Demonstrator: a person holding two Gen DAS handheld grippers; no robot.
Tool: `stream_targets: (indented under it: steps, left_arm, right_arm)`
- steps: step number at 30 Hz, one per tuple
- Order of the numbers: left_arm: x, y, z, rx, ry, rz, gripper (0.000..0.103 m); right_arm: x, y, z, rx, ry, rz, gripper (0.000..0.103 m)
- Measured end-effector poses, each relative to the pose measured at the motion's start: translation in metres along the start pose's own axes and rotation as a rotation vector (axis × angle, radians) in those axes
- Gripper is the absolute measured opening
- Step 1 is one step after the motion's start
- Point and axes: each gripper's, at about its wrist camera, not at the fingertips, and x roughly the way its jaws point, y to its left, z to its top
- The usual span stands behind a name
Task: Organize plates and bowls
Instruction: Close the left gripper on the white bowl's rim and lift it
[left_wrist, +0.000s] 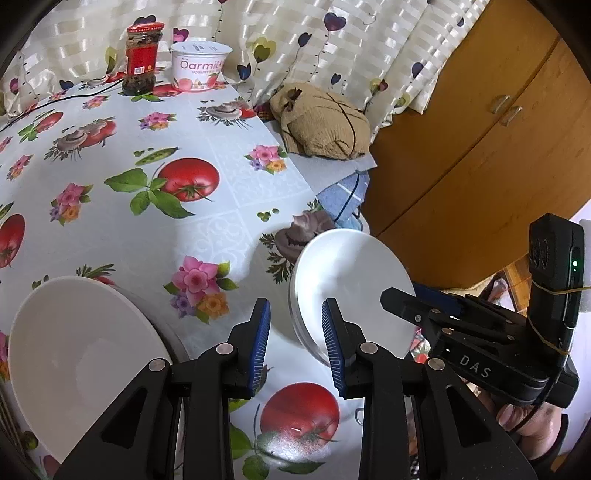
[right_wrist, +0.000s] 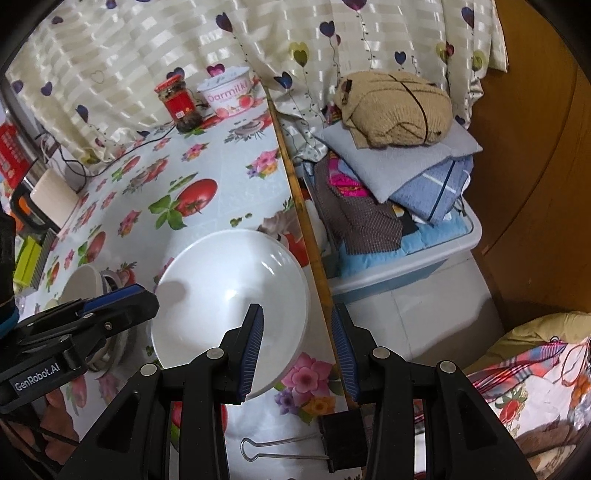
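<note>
Floral tablecloth under 2 white bowls

White bowl near table edge; second bowl left.

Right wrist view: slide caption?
Open right tool hovering over white ceramic bowl near edge of floral vinyl tablecloth.

A red-lidded jar and a yogurt tub stand side by side at the table's far edge, against the heart-print curtain. Beside the table, a tan knit bundle tops folded clothes in a bin. A binder clip grips the tablecloth's near edge. A wooden cabinet stands at the right.
</note>
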Motion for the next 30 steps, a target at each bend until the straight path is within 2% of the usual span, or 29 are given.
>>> stream_targets:
  steps: [7, 10, 16, 30]
  left_arm:
    - [0.008, -0.007, -0.002, 0.026, 0.017, 0.006, 0.03]
    - [0.012, -0.008, -0.004, 0.027, 0.031, 0.008, 0.026]
    - [0.016, -0.009, -0.005, 0.035, 0.031, 0.023, 0.02]
    - [0.0, -0.01, -0.002, 0.041, -0.008, 0.023, 0.018]
  right_arm:
    - [0.006, 0.001, -0.004, 0.001, 0.017, 0.014, 0.022]
    - [0.008, 0.002, -0.005, -0.004, 0.023, 0.014, 0.019]
    - [0.01, 0.003, -0.006, -0.003, 0.021, 0.012, 0.018]
    - [0.003, 0.002, -0.002, -0.005, 0.006, 0.01, 0.016]
